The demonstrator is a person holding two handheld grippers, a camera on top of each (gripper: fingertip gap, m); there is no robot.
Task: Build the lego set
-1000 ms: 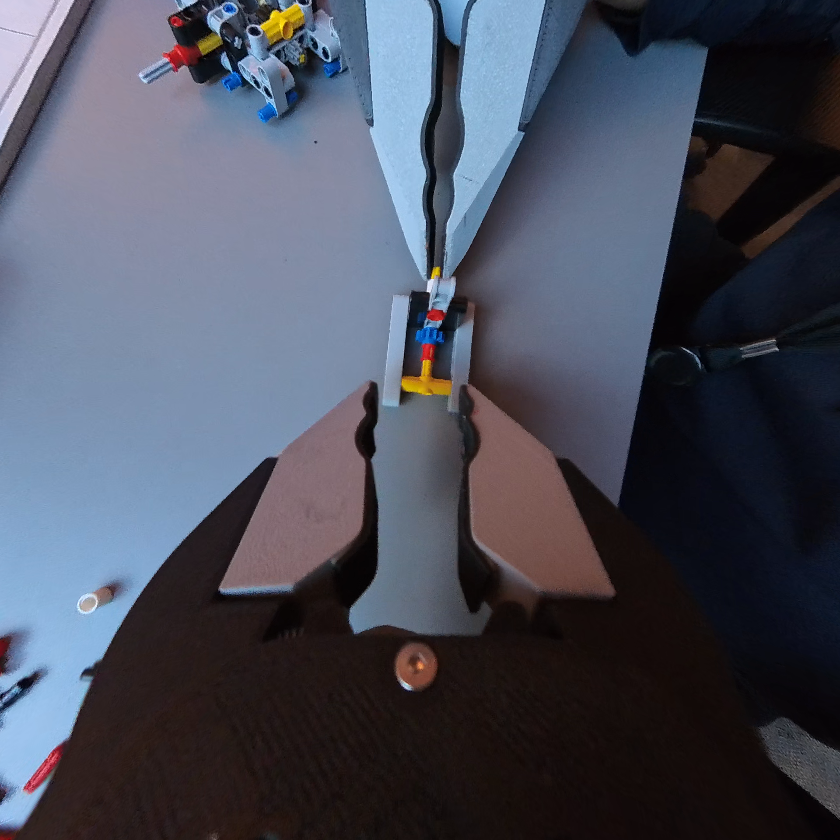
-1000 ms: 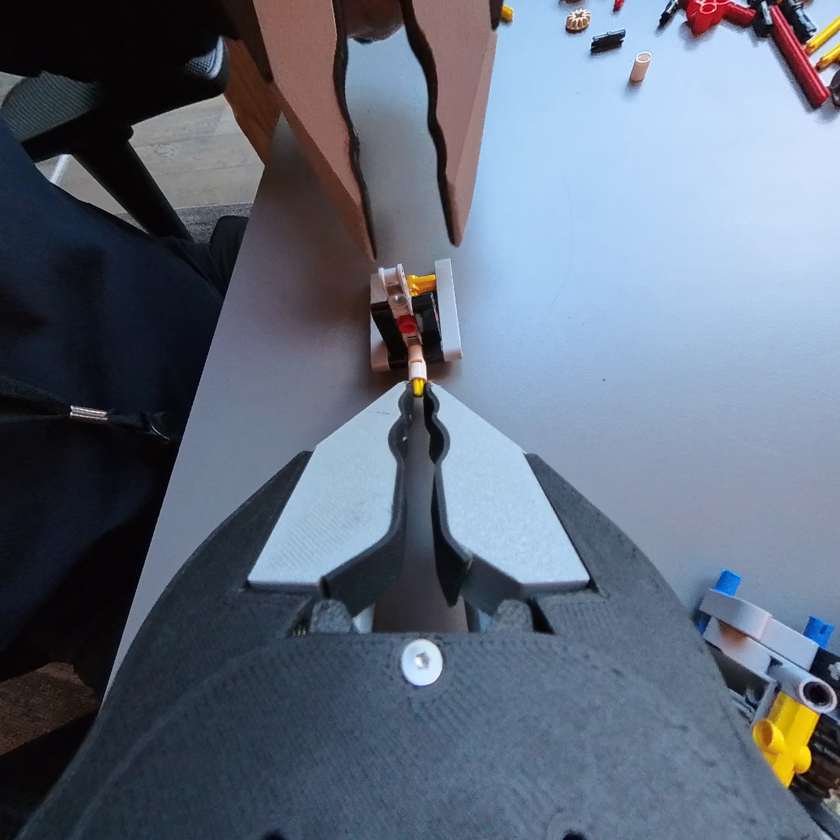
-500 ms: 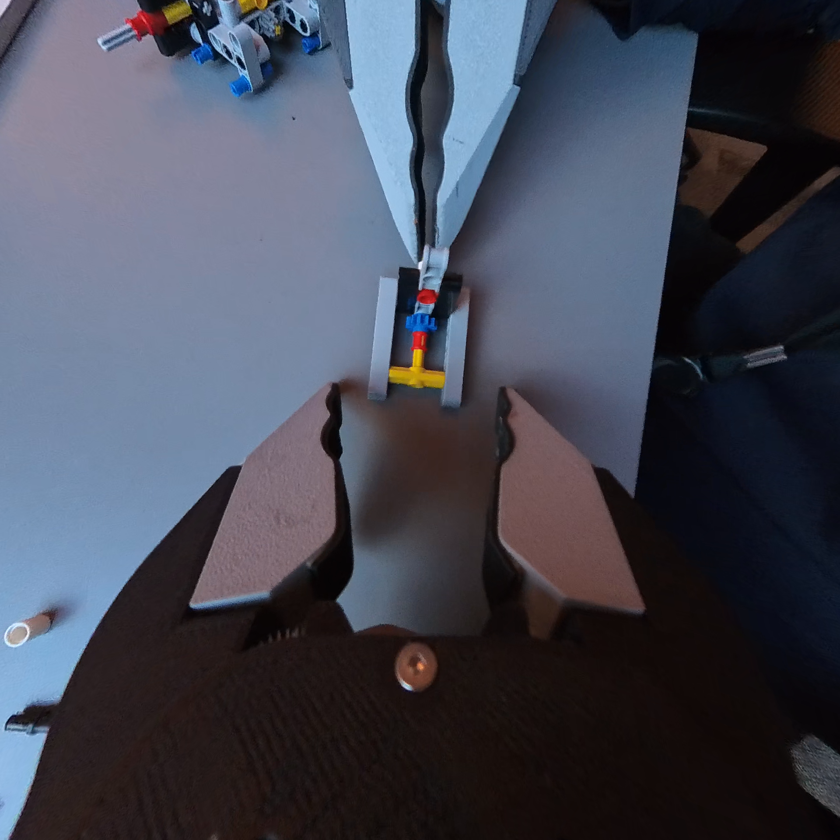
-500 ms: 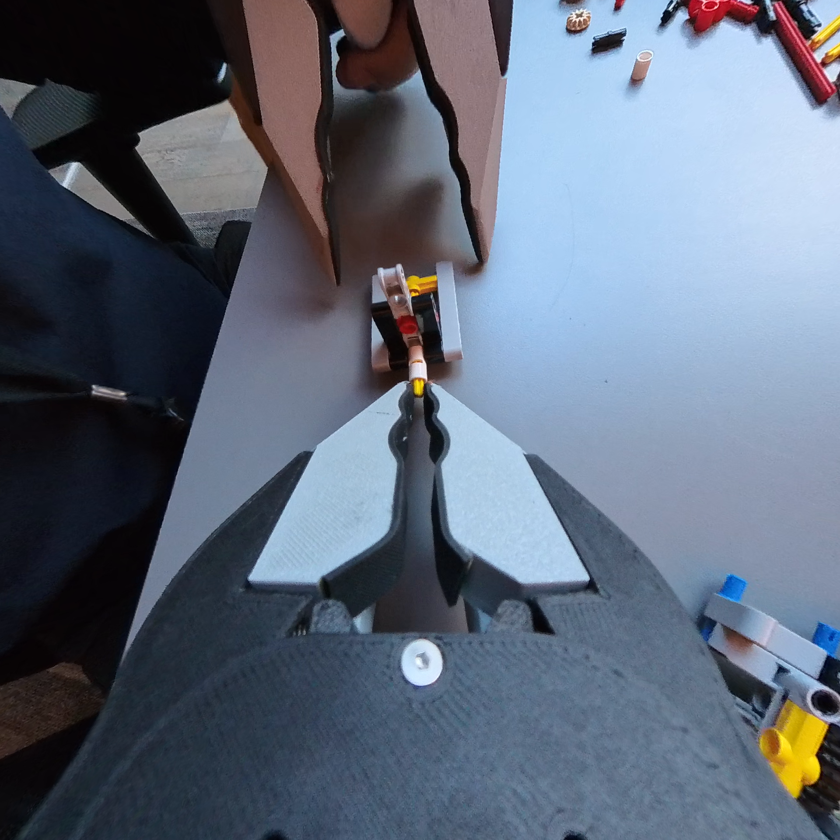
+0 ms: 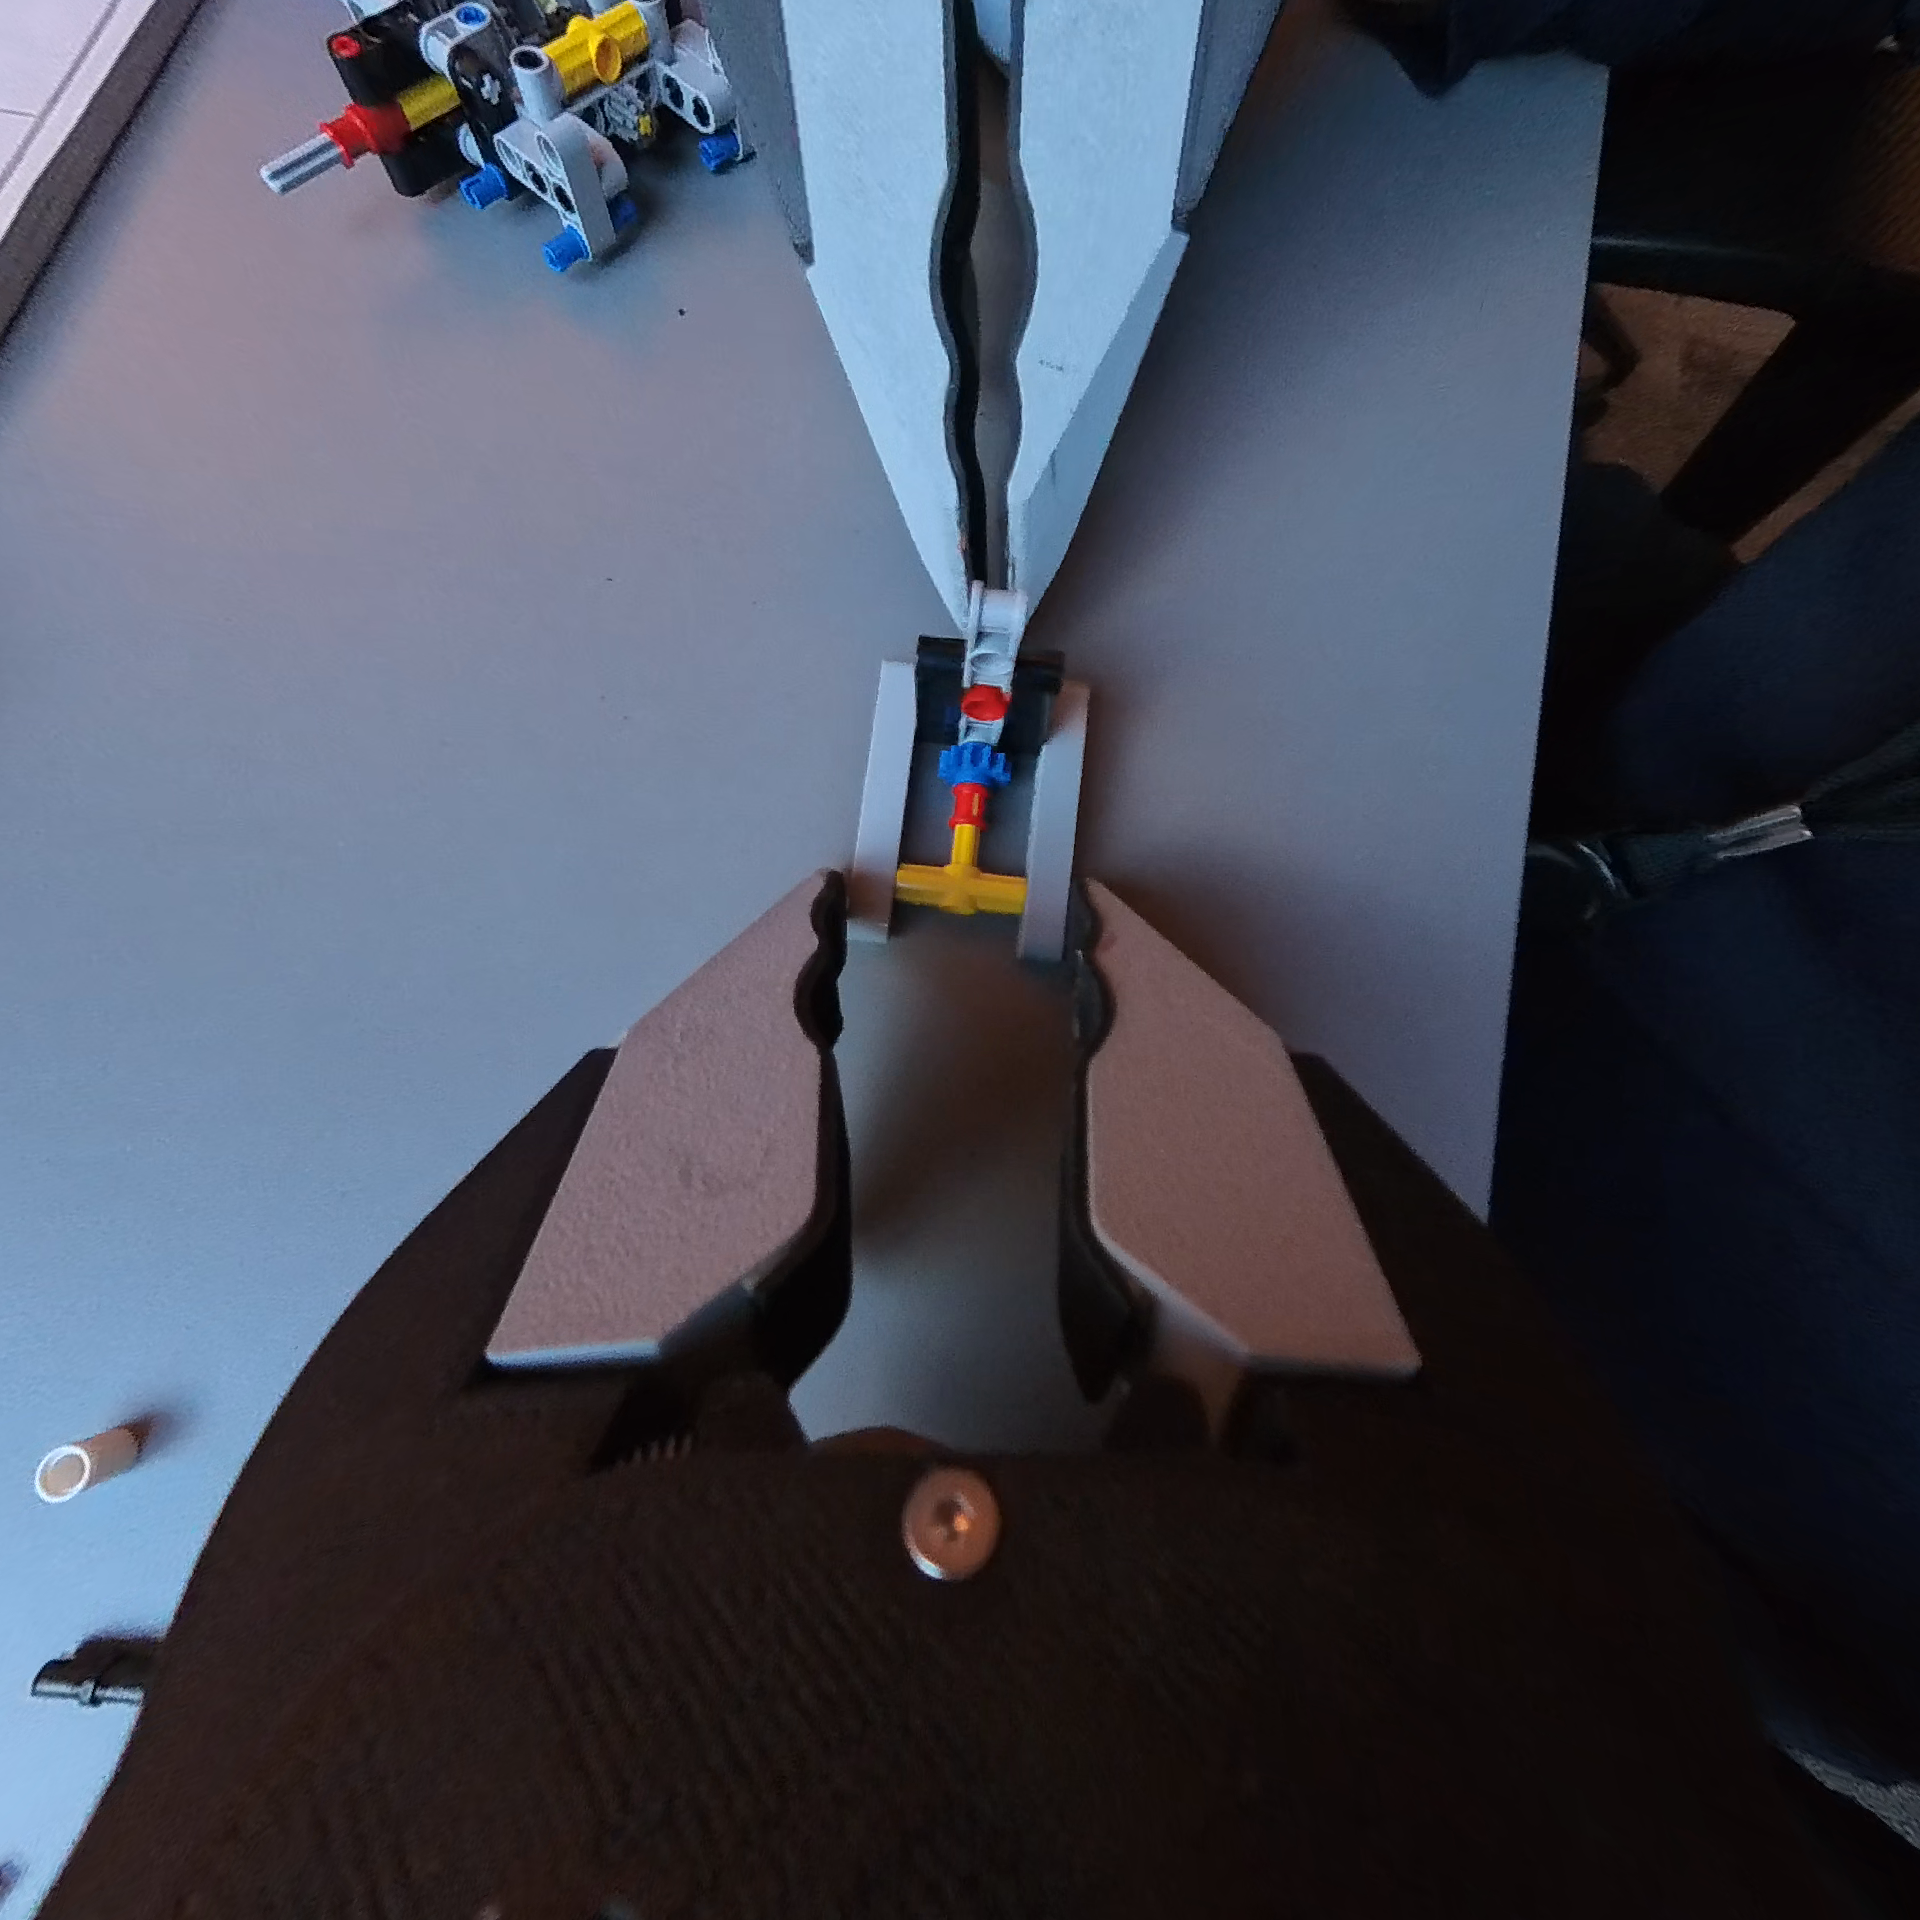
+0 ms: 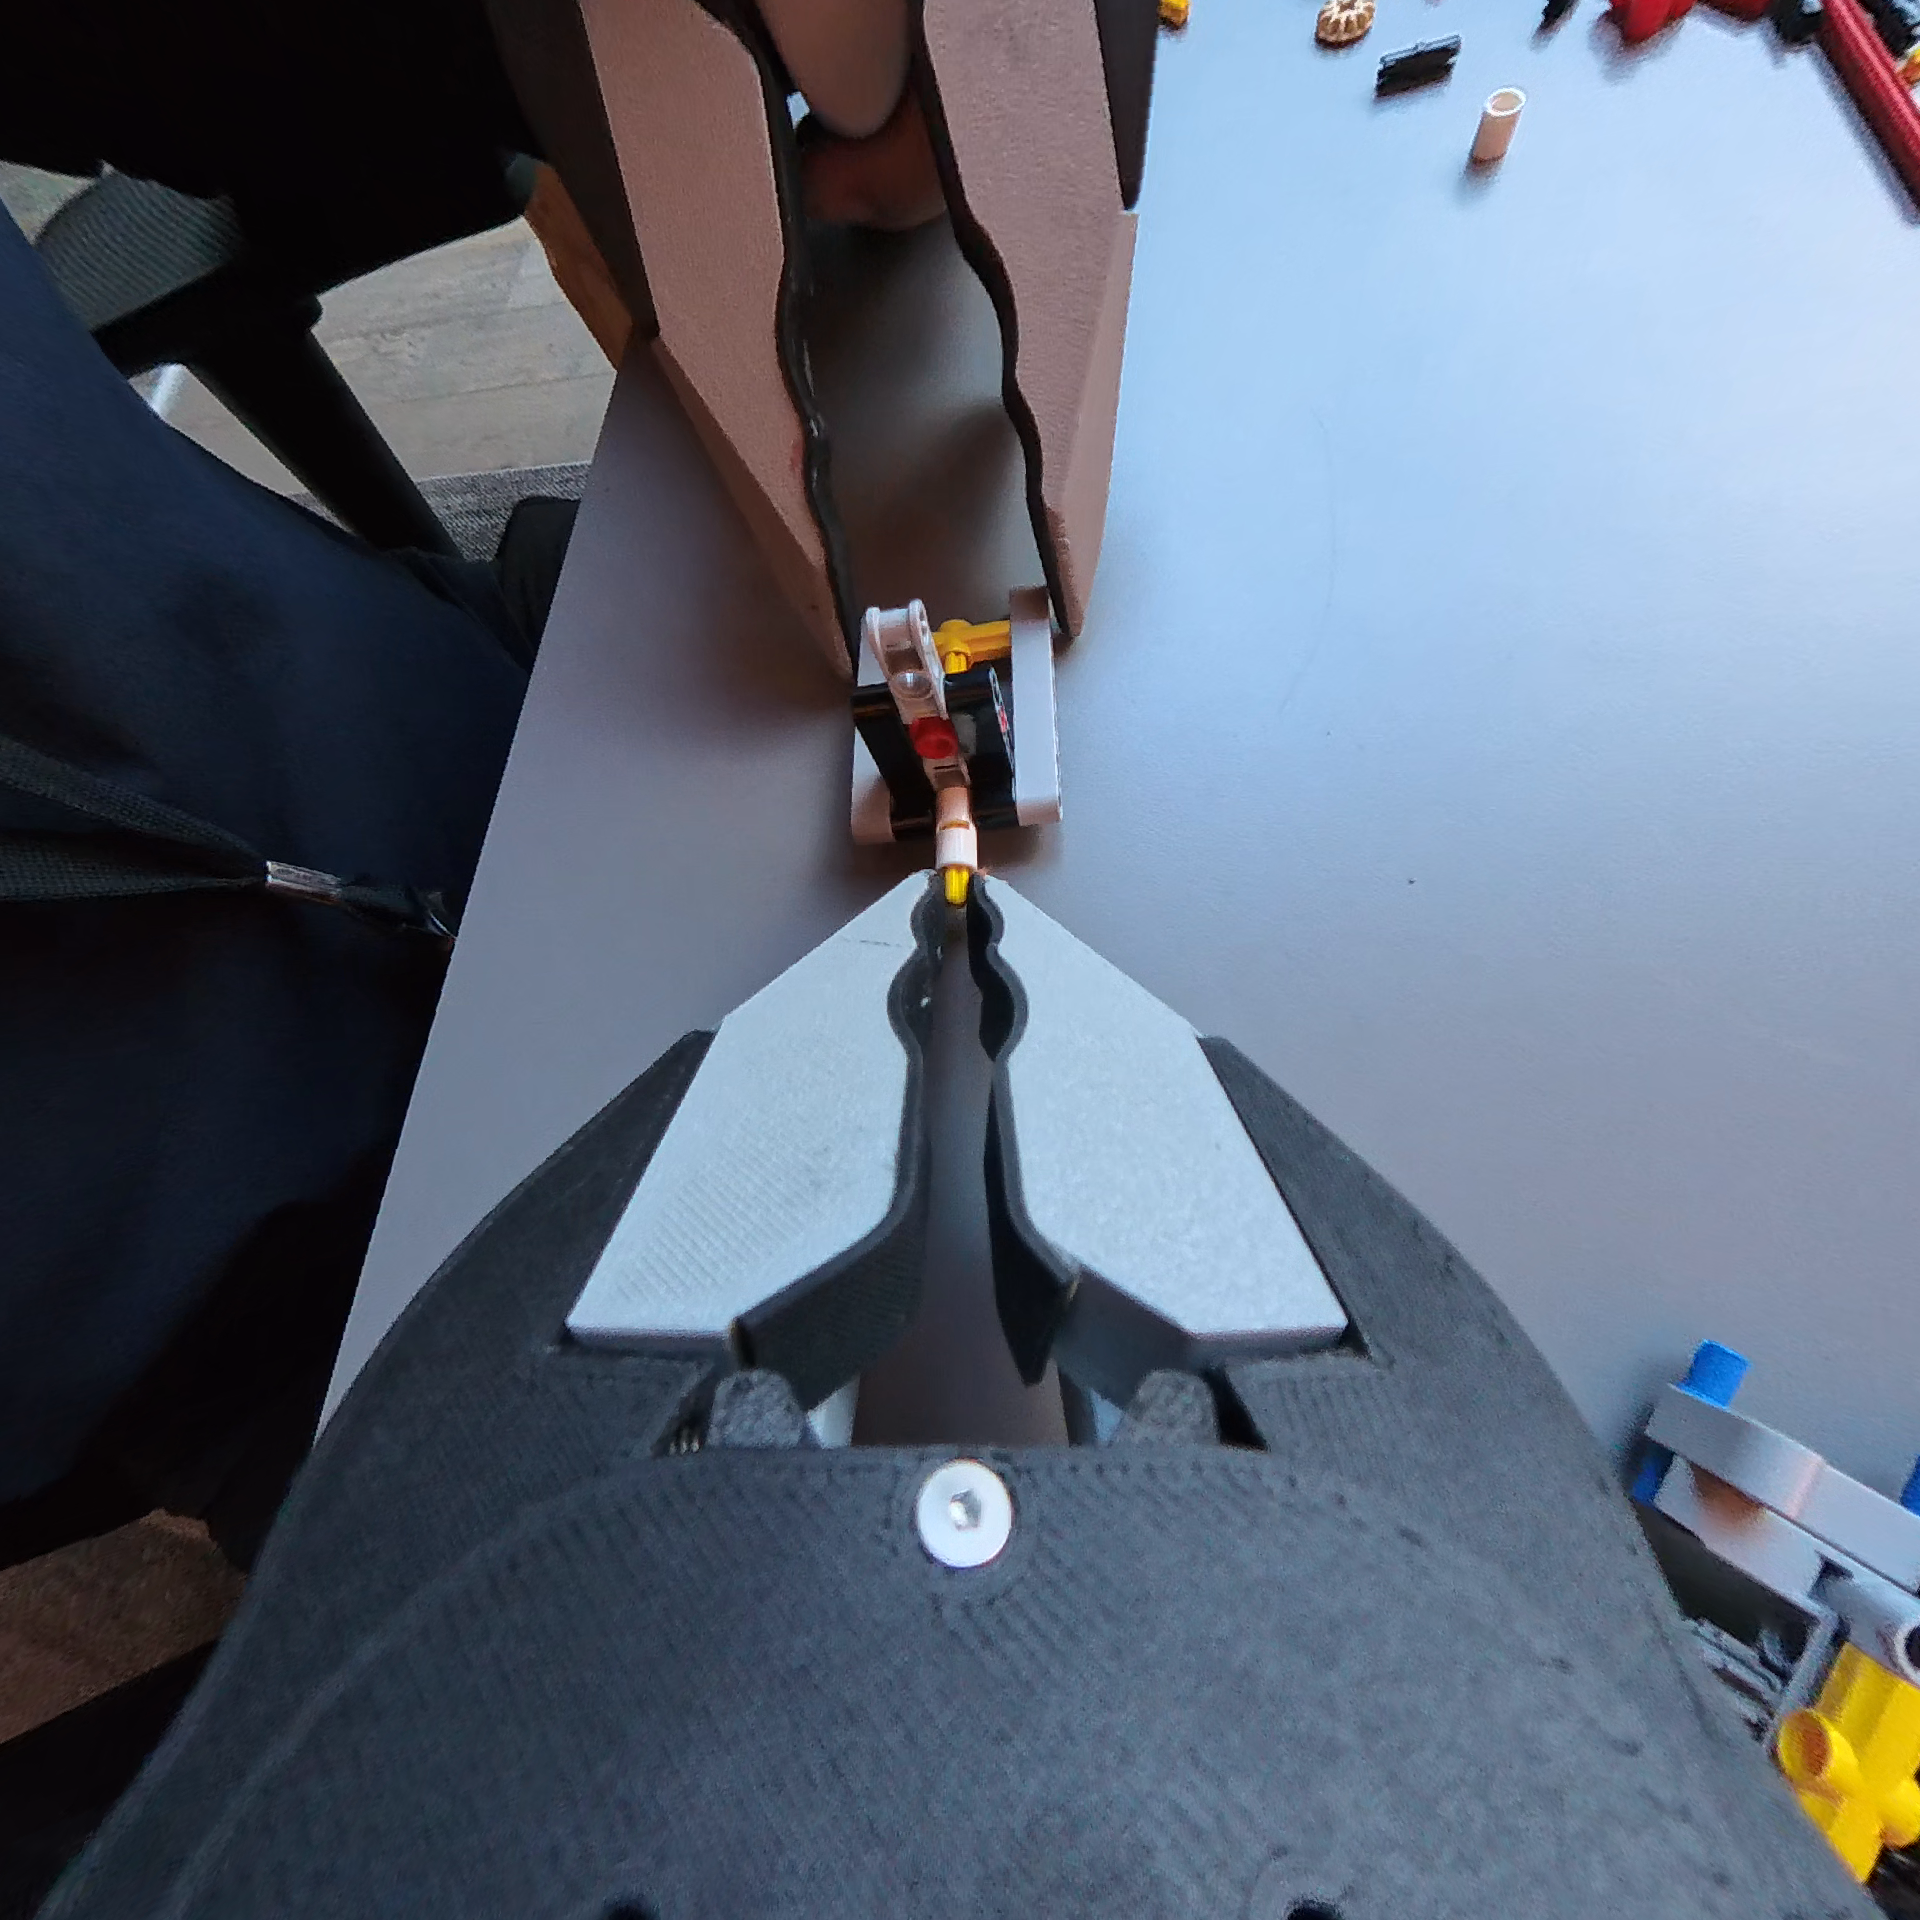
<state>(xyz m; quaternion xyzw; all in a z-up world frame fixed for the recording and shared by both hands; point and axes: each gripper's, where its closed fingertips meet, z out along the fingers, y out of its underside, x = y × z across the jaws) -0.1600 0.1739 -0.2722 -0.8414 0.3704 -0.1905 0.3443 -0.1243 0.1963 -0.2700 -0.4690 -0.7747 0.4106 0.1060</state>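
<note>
A small brick assembly [image 5: 971, 790] lies near the table's edge: two grey beams, a black block, and a yellow axle with a blue gear and red bushes. It also shows in the right wrist view [image 6: 1023, 717]. My left gripper [image 5: 958, 904] is open around the beams' near ends. Its blurred pads stand right beside the beams' outer sides, as the right wrist view [image 6: 945, 623] also shows. My right gripper [image 6: 954, 896] is shut on the yellow axle's tip [image 6: 953, 888] at the assembly's other end. In the left wrist view [image 5: 987, 587] it points at me.
A larger brick build [image 5: 520, 114] stands at the far left, also in the right wrist view [image 6: 1818, 1558]. A tan tube [image 5: 83, 1460] and a black pin [image 5: 88, 1673] lie loose. Red parts [image 6: 1870, 104] lie far right. The table edge [image 5: 1538, 727] and a seated person [image 5: 1766, 1039] are close. Some 5 centimeters of space lies between my two pairs of fingers. The black pin [image 5: 88, 1673] is about 15 centimeters from my left fingertips. The right camera catches it too, in the right wrist view [image 6: 1433, 50].
My left gripper let go of the beams, opened wide and drew back. It has now moved in again with its fingers narrowing around the beams. The right gripper has kept its hold.
</note>
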